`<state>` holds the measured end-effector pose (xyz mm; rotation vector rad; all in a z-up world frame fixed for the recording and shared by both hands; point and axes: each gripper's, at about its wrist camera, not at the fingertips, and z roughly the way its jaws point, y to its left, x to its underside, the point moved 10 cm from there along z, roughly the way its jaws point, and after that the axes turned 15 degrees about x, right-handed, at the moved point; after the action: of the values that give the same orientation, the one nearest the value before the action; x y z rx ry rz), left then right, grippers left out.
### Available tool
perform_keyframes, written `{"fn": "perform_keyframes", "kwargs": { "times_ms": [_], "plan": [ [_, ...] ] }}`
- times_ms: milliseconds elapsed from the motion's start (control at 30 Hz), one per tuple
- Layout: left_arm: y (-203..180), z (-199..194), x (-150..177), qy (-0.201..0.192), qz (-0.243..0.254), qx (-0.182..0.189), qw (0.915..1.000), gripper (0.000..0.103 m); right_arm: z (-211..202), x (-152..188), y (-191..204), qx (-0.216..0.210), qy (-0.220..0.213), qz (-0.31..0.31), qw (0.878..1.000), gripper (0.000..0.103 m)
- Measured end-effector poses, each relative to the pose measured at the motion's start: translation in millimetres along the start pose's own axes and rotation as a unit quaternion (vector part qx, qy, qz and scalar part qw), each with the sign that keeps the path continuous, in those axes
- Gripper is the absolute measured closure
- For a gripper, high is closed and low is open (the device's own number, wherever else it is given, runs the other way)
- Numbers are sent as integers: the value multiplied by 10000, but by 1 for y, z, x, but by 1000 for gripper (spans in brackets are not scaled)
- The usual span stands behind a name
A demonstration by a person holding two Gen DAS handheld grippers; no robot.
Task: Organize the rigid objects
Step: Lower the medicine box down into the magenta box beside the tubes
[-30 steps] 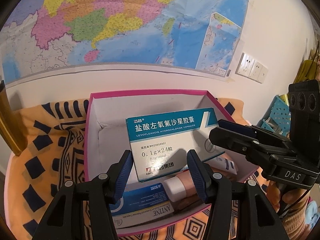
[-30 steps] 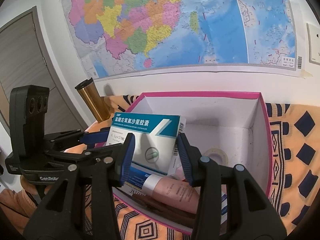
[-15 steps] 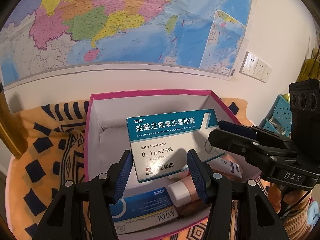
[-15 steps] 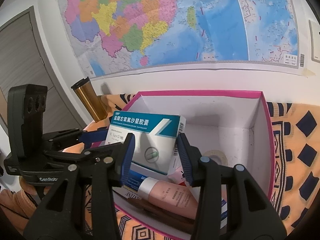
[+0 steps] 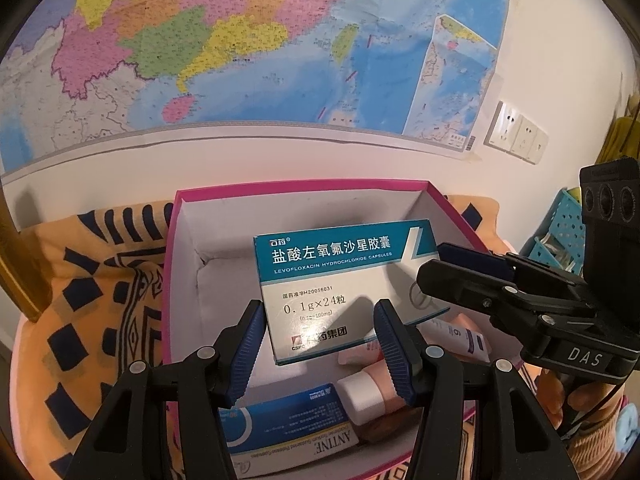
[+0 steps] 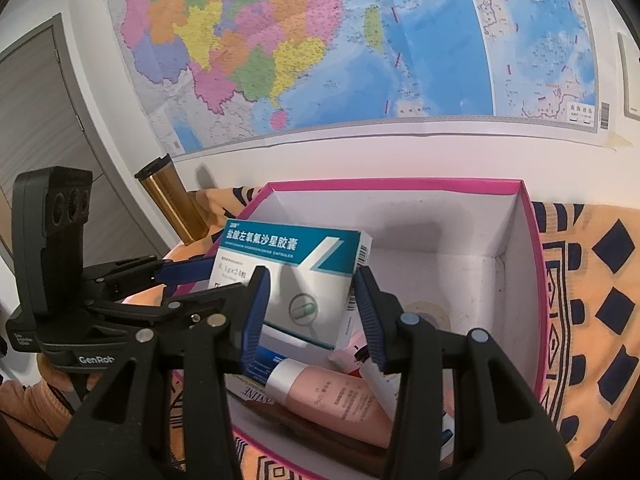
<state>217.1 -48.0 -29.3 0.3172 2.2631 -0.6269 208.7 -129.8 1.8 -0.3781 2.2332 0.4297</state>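
Note:
A teal-and-white medicine box point(image 5: 340, 276) stands tilted inside the open pink carton point(image 5: 296, 188), above the other items. My left gripper point(image 5: 319, 312) is part open. Its left pad lies by the box's left end and its right finger crosses the printed face. My right gripper point(image 6: 311, 280) is also part open. Its right pad sits against the barcode end of the medicine box point(image 6: 304, 264) and its left finger is in front of the face. Neither pair of pads clamps the box. From the other side, the right gripper point(image 5: 434, 264) and left gripper point(image 6: 226, 279) each reach in at one end.
In the pink carton point(image 6: 400, 184) lie a pink tube point(image 6: 336, 396), a blue-and-white packet point(image 5: 288, 424), a small white tube point(image 5: 456, 332) and a tape roll point(image 6: 428, 312). A gold flask point(image 6: 172, 204) stands left, a blue basket point(image 5: 564, 232) right. The patterned orange cloth point(image 5: 100, 280) lies underneath.

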Motion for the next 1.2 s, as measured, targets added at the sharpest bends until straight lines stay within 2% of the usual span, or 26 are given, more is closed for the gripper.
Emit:
{"fn": "perform_keyframes", "kwargs": {
  "times_ms": [1200],
  "plan": [
    [12,17,-11,105,-18,-115,9999,47,14,-5,-6,47,184,54,9998,56]
  ]
}}
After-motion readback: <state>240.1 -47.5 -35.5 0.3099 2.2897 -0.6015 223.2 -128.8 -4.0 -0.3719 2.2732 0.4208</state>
